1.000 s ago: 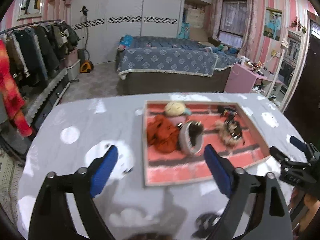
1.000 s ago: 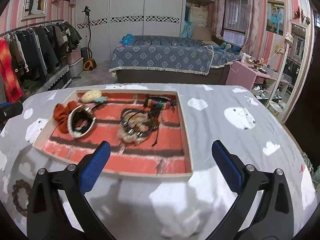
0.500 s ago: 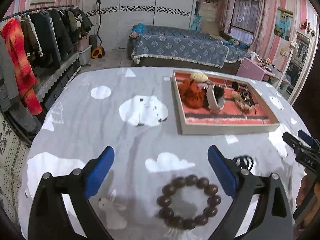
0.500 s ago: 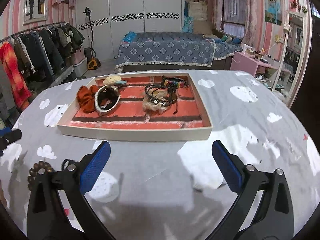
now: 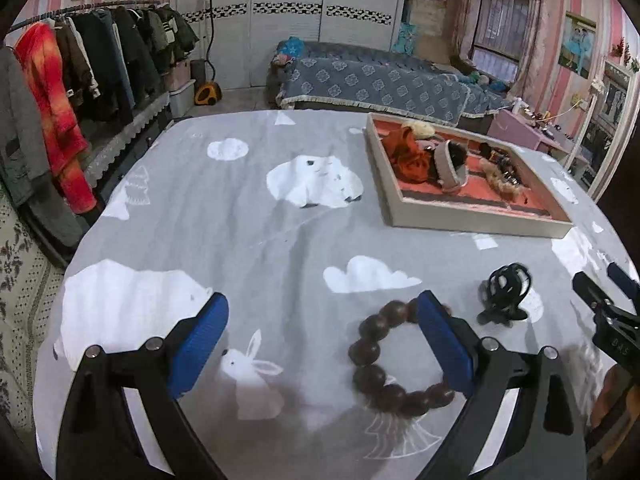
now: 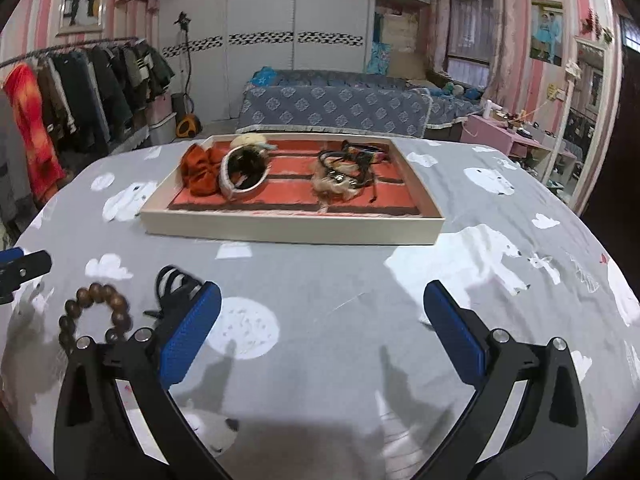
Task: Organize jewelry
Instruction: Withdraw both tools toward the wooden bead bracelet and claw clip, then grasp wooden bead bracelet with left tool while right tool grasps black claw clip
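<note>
A brown bead bracelet (image 5: 365, 374) lies on the grey cloth near the table's front. My open left gripper (image 5: 320, 344) hovers over it, and its right finger (image 5: 442, 340) overlaps the ring's far side. A black hair clip (image 5: 506, 292) sits just right of the bracelet. The beige tray (image 5: 472, 224) with a red lining stands farther back at the right. It holds an orange scrunchie (image 5: 408, 154) and a pale band (image 5: 448, 164). In the right wrist view my right gripper (image 6: 322, 336) is open over bare cloth, with the bracelet (image 6: 98, 292) and clip (image 6: 176, 282) at its left and the tray (image 6: 292, 232) ahead.
The tray also carries black cords on a tan fluffy tie (image 6: 344, 178). The left gripper's tip (image 6: 24, 268) shows at the left edge of the right wrist view. A clothes rack (image 5: 80, 80) stands left of the table and a bed (image 5: 372, 80) behind it.
Both grippers have drawn back from the tray toward the table's front. The bracelet and clip came into view, and the left gripper has shifted until its right finger overlaps the bracelet.
</note>
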`<action>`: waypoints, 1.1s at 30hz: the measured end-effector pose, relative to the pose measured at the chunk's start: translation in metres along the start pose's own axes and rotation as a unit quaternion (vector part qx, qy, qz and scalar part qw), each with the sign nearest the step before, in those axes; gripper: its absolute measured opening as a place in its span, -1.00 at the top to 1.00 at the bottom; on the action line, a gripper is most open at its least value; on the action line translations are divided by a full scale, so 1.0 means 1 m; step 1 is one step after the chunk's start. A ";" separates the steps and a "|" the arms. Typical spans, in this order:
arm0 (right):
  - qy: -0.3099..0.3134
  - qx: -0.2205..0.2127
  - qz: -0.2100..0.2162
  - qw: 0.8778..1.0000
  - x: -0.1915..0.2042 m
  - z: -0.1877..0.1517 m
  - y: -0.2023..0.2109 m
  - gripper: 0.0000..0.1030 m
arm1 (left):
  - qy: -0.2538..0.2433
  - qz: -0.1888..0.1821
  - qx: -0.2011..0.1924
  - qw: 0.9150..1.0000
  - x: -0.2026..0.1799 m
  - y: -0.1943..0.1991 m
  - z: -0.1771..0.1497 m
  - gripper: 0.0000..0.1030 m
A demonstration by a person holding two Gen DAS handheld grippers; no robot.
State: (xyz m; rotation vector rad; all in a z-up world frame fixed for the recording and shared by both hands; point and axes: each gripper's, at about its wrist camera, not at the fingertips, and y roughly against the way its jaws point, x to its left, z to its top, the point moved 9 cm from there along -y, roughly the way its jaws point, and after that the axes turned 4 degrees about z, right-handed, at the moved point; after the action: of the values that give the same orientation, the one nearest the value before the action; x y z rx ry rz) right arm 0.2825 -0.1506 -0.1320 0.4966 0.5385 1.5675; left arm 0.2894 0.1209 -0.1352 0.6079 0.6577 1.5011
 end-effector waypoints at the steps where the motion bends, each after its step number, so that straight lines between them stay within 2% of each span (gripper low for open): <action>1: 0.005 0.000 -0.002 1.000 0.003 -0.001 0.001 -0.92 | -0.002 0.002 0.000 1.000 0.001 -0.001 -0.001 -0.81; 5: 0.019 0.003 -0.009 1.000 0.012 -0.002 -0.001 -0.92 | -0.017 0.018 -0.002 1.000 0.004 -0.007 -0.006 -0.83; 13: -0.002 0.012 0.010 1.000 0.017 0.000 -0.009 -0.91 | -0.027 0.027 0.008 0.999 0.006 -0.017 -0.015 -0.83; 21: 0.005 0.020 0.019 1.000 0.035 0.003 -0.019 -0.91 | -0.018 0.008 0.038 0.999 0.007 -0.032 -0.022 -0.83; 33: -0.002 0.045 0.032 0.998 0.048 0.001 -0.036 -0.91 | -0.021 0.006 0.042 0.999 0.005 -0.036 -0.024 -0.83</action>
State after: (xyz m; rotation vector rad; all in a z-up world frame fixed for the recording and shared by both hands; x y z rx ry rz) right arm 0.3088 -0.1007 -0.1534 0.5910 0.5978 1.6073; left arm 0.2964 0.1251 -0.1780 0.7065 0.6892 1.4736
